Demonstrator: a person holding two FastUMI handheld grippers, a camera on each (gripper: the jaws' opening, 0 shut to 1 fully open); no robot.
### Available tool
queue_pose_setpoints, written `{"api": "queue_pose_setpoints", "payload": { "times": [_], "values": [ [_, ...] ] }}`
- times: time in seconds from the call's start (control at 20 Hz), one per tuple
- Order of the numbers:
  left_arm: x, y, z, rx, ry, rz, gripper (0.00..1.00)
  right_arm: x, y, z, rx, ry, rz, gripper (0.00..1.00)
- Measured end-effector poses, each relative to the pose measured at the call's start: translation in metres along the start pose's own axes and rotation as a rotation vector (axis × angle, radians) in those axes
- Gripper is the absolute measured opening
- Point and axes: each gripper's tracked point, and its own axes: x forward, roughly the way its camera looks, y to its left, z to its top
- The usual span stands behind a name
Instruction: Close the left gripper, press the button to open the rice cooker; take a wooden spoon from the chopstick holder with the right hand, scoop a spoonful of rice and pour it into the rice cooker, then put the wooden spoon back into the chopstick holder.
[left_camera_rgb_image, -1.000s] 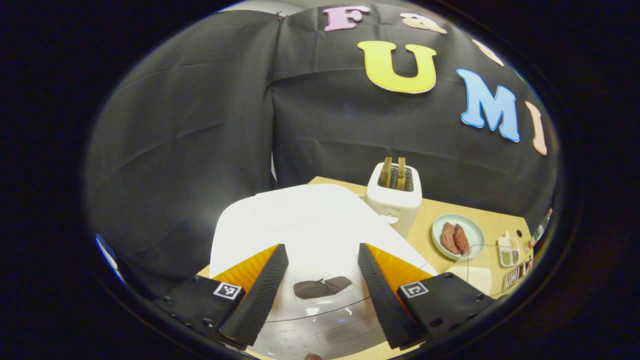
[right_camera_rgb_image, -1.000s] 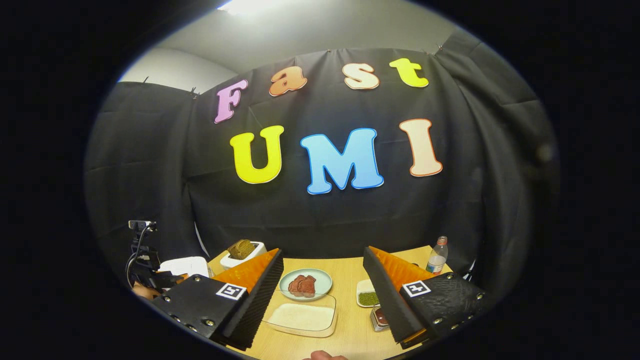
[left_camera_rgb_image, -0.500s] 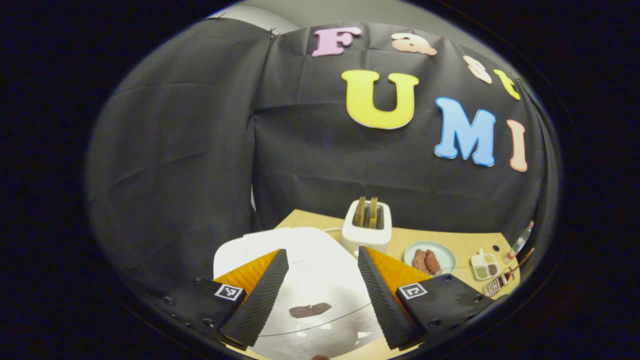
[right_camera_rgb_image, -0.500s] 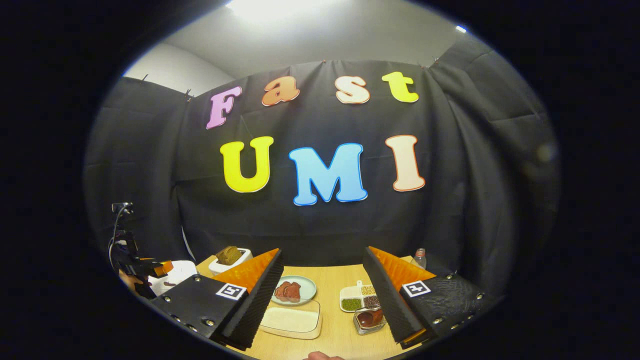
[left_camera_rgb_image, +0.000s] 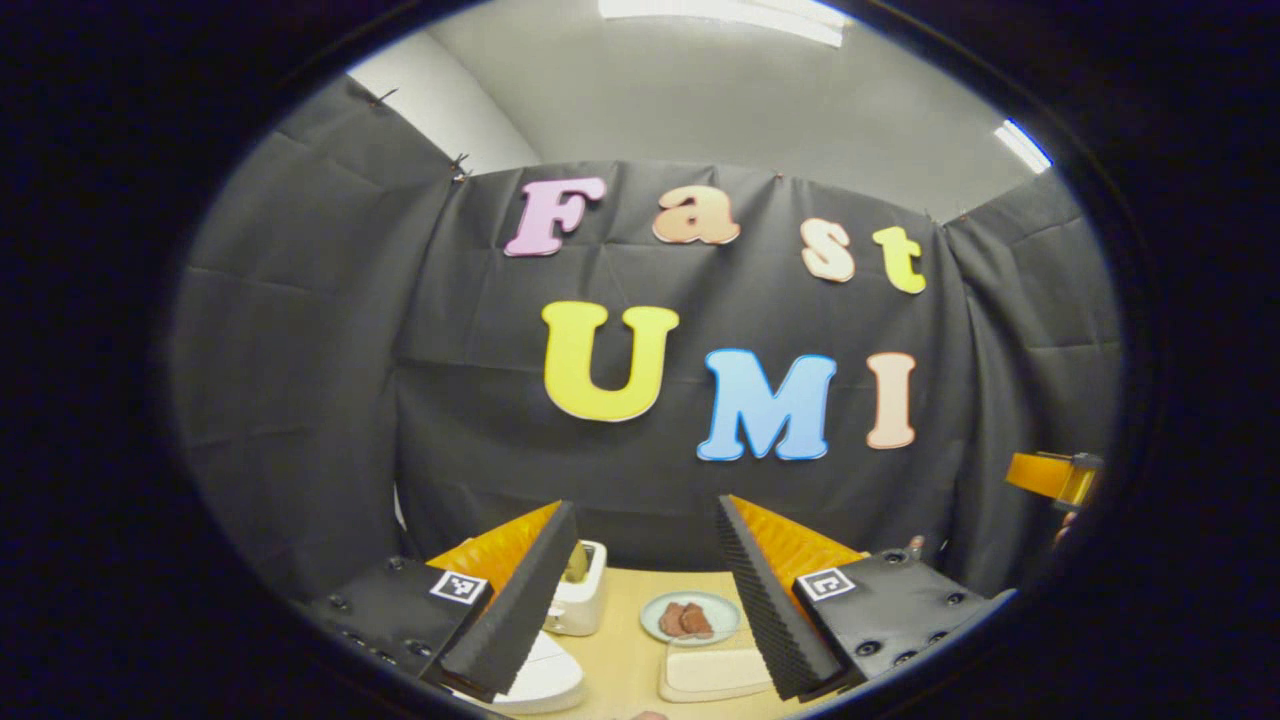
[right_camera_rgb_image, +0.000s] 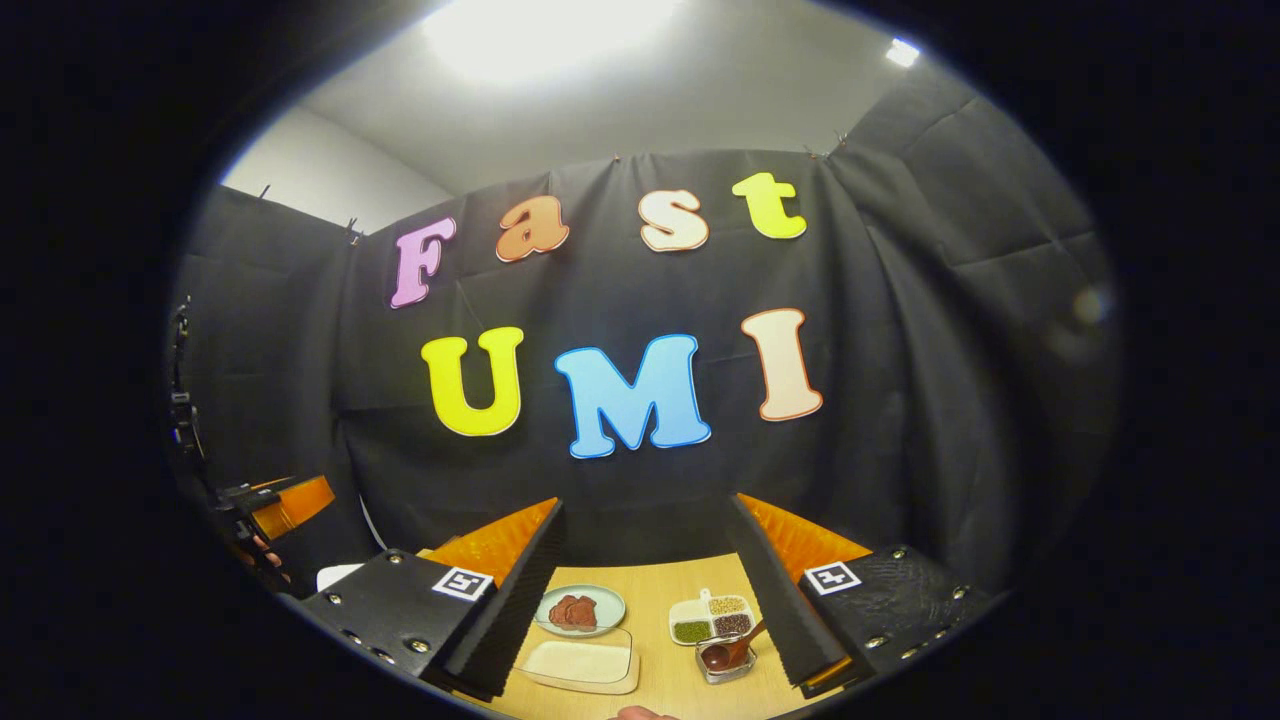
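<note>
My left gripper (left_camera_rgb_image: 643, 502) is open and empty, held high and back from the table. Just past its left finger, the white rice cooker (left_camera_rgb_image: 545, 682) shows one rounded corner. A clear container of white rice (left_camera_rgb_image: 712, 672) lies between its fingers, far below. My right gripper (right_camera_rgb_image: 646, 500) is also open and empty. Below it are the rice container (right_camera_rgb_image: 585, 662) and, beside its right finger, the small chopstick holder (right_camera_rgb_image: 722, 672) with the wooden spoon (right_camera_rgb_image: 718, 655) in it. The left gripper (right_camera_rgb_image: 288, 505) hangs at that view's left edge, above a bit of the rice cooker (right_camera_rgb_image: 338, 575).
On the wooden table (left_camera_rgb_image: 625, 655) stand a white toaster (left_camera_rgb_image: 582, 598) with bread, a plate of meat (left_camera_rgb_image: 690, 620) and a divided dish of beans (right_camera_rgb_image: 712, 618). The other gripper (left_camera_rgb_image: 1050, 476) shows at the left gripper view's right edge. Black cloth walls the booth.
The left gripper has risen and pulled back from above the rice cooker, still open. The right gripper has tilted upward and stayed open; the chopstick holder with the spoon has come into its view.
</note>
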Motion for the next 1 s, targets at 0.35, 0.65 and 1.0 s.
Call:
{"api": "queue_pose_setpoints", "payload": {
  "times": [0.35,0.65,1.0],
  "values": [
    [-0.007,-0.064,0.035,-0.011,-0.028,-0.047,0.98,-0.006,-0.027,0.041,-0.017,-0.051,-0.003,0.97],
    [-0.009,-0.087,0.03,-0.017,-0.031,-0.013,0.98,0.003,-0.043,0.038,-0.024,-0.033,0.031,0.97],
    [-0.007,-0.108,0.045,0.01,-0.092,0.003,0.98,0.005,-0.076,0.033,-0.031,-0.012,0.08,0.97]
  ]
}}
